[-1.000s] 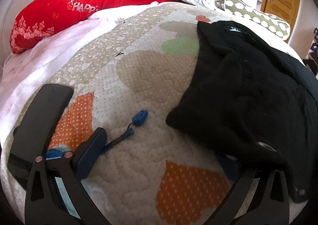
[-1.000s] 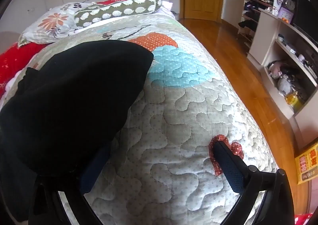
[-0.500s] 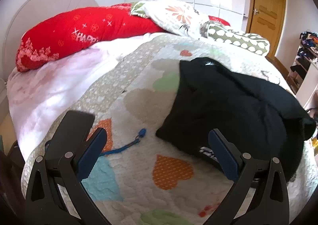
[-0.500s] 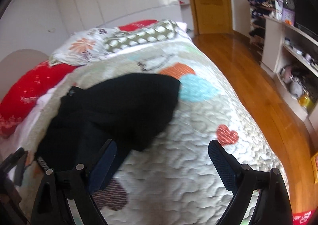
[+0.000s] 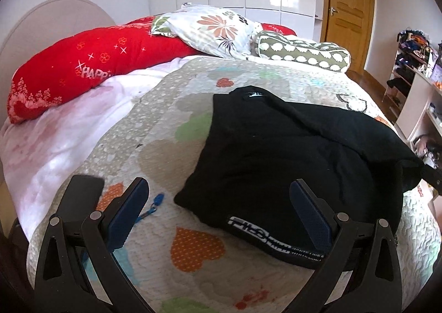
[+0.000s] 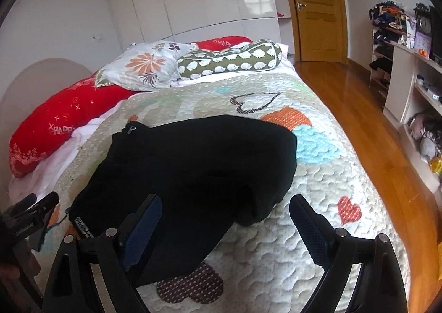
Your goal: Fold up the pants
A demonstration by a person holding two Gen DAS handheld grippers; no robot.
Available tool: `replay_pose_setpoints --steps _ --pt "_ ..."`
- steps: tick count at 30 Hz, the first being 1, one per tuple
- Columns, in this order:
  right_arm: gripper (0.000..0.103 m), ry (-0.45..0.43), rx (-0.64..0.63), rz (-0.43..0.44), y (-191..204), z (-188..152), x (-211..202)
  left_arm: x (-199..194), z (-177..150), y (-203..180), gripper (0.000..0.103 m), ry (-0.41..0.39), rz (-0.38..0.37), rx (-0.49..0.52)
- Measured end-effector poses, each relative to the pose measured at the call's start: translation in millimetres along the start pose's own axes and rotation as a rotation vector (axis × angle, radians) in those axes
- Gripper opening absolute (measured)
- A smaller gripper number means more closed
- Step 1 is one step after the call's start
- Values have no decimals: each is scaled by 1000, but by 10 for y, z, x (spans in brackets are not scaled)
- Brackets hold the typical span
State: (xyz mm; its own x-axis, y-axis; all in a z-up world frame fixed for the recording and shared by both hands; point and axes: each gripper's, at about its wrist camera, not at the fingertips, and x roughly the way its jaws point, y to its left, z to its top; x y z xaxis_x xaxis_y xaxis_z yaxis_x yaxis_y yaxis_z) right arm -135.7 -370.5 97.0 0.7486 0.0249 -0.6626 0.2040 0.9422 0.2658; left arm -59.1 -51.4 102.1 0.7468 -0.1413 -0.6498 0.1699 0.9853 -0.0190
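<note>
the black pants point(image 5: 290, 158) lie in a folded heap on the bed's patchwork quilt point(image 5: 165, 147), towards the middle of the bed and a little to the door side. a white-lettered band point(image 5: 259, 232) on the fabric shows at the near edge of the heap, facing the left gripper point(image 5: 219, 210). that gripper hangs above the quilt with its jaws spread wide and nothing between them; its right finger stands over the near edge of the pants, though i cannot tell whether it touches the cloth. a small blue clip on a cord point(image 5: 154, 202) lies on the quilt just beside the left finger, apart from the pants.

the right gripper point(image 6: 225, 224) is likewise spread wide and empty, held above the foot end of the heap. its left finger stands in front of the black cloth, its right finger over bare quilt near a red heart patch point(image 6: 349, 209). from this side the pants point(image 6: 199, 169) run from a zip at the far corner down to the near edge of the bed, smooth on top and rumpled at the near right. the left gripper point(image 6: 33, 216) shows at the far left edge of this view.

at the head of the bed a long red cushion point(image 5: 83, 69), a flowered pillow point(image 5: 212, 28) and a green bolster point(image 5: 304, 53) are piled together. a wooden door point(image 6: 317, 8) stands shut beyond, with shelves point(image 6: 408, 69) along the right wall.
</note>
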Motion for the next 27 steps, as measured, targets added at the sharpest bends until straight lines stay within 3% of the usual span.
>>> replay_pose_setpoints --steps 7,12,15,16,19,21,22,23,27 --pt "93 27 -67 -23 8 253 302 200 1 -184 102 31 -10 34" --pt "93 111 -147 12 76 430 682 338 -16 -275 102 59 -17 55" --pt "92 197 -235 85 186 446 914 396 -23 -298 102 64 -12 60" --pt "87 218 -265 97 215 434 987 421 -26 -301 102 69 -10 60" --pt "34 290 -316 56 215 406 1291 481 -43 -297 102 88 -11 57" --pt "23 339 -313 56 133 418 1389 499 -57 -286 102 87 -7 65" --pt "8 318 -322 50 100 468 1362 513 -67 -279 102 88 2 68" --pt "2 284 -330 12 69 554 1321 531 -71 -263 102 93 8 65" --pt "2 145 -286 -47 -95 1069 1210 561 -81 -196 102 109 -8 29"
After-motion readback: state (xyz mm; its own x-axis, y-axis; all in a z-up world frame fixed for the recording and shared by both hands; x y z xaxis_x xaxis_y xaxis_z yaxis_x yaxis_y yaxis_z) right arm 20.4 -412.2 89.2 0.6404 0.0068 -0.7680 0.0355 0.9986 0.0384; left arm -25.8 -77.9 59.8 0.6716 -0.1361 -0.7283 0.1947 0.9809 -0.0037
